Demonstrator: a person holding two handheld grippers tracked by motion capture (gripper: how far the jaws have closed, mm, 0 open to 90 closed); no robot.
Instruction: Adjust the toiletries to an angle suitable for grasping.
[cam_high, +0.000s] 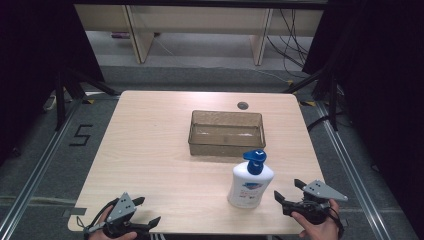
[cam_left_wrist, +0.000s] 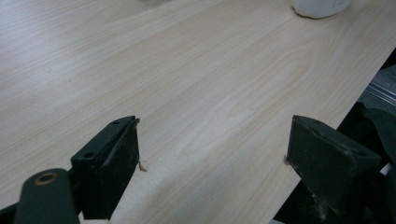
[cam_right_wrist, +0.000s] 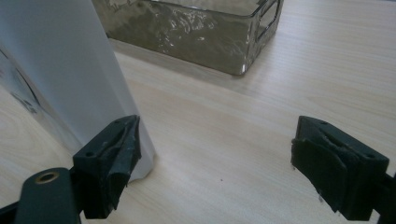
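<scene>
Before my two claws: one white pump bottle (cam_high: 249, 182), one clear tray (cam_high: 226, 132), one wooden table (cam_high: 165, 150).

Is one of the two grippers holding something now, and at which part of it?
Nothing is held. The right gripper has open jaws beside the white plastic pump bottle with a blue pump; the left gripper is open over bare table.

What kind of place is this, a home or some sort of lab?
Most likely a lab or recording studio, not a home: black curtains flank a lone wooden table, stand legs sit on grey carpet, and loose cables trail behind.
</scene>
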